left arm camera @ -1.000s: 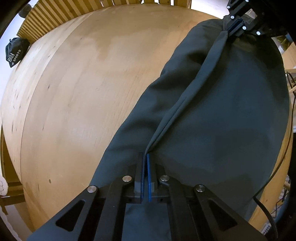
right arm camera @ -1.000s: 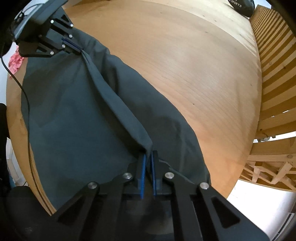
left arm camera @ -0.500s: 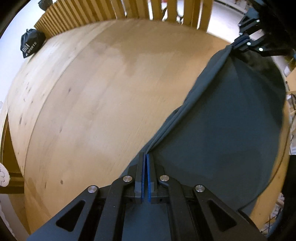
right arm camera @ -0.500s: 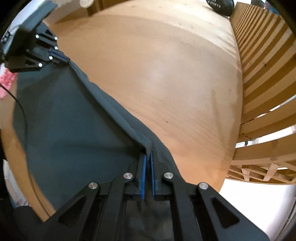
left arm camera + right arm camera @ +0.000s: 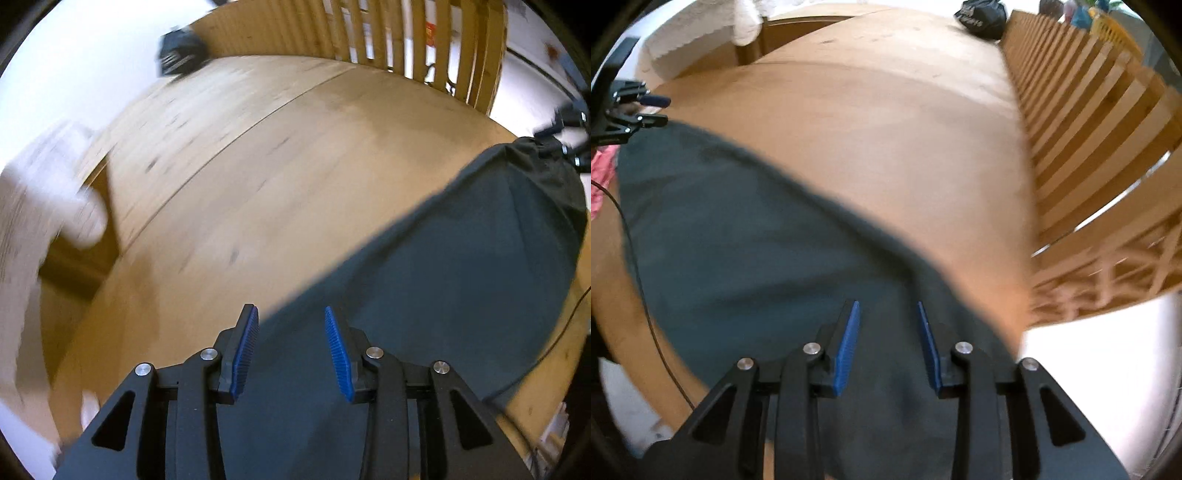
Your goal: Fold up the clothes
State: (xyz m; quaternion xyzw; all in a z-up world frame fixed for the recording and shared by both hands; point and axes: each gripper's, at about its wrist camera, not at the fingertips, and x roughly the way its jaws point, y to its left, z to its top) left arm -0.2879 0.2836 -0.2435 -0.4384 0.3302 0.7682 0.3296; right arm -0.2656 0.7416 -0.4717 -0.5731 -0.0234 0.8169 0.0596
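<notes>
Dark garment (image 5: pixel 461 280) lies on wooden table (image 5: pixel 258 184) by slatted rail (image 5: pixel 1089 110); both grippers' jaws opening, gripping nothing.

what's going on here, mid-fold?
A person with a handheld gripper in each hand is folding a dark garment on a wooden table. The left gripper and right gripper are both opening, blue pads clear of the cloth, so the garment is let go and lies flat beneath them. Both views are motion-blurred. A small black bag sits at the table's far edge by the wooden slats.
</notes>
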